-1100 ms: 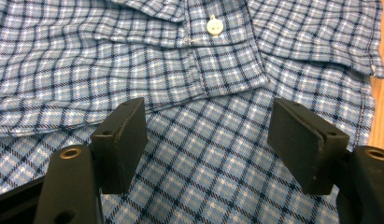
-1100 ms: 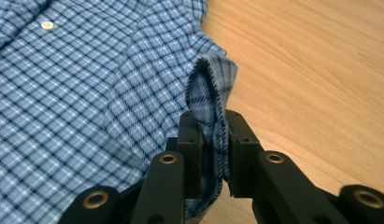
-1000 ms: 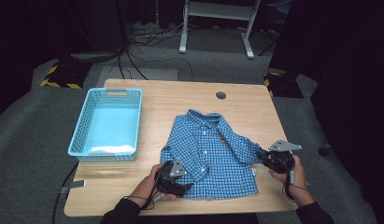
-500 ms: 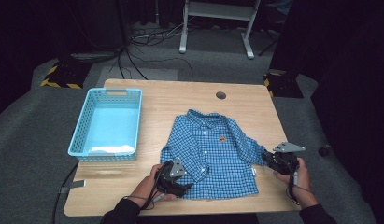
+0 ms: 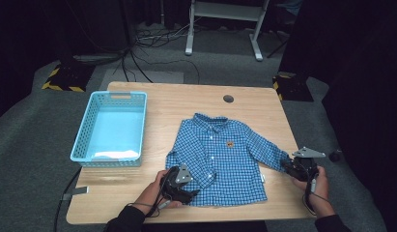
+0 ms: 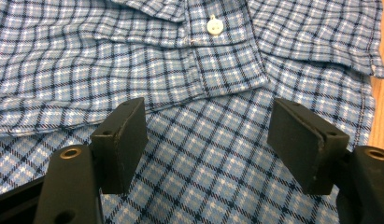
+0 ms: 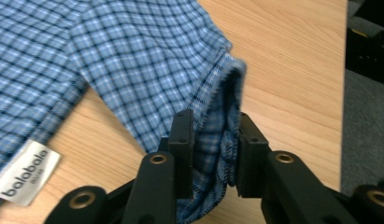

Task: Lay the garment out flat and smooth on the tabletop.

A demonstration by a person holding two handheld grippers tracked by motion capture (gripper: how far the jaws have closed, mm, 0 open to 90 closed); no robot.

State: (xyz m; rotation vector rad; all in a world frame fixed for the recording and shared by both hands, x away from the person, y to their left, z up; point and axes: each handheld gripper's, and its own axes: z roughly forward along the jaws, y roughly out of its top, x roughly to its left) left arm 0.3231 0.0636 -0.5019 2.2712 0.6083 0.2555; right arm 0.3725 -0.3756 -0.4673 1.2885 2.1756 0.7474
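Observation:
A blue checked shirt lies front up on the wooden table, collar to the far side. My left gripper rests at its near left corner, by the folded-in sleeve. Its jaws stand wide open over flat cloth, below a white button. My right gripper is at the end of the shirt's right sleeve, near the table's right edge. The sleeve cuff stands bunched between its jaws; they have just been opening slightly, and both pads still touch the cloth.
A light blue plastic basket stands at the left of the table with something white on its floor. A small round hole is near the far edge. A white brand label hangs from the shirt's side seam. Dark floor and cables surround the table.
My right gripper has moved to the right toward the table's edge, drawing the sleeve out straighter. The left gripper has stayed put.

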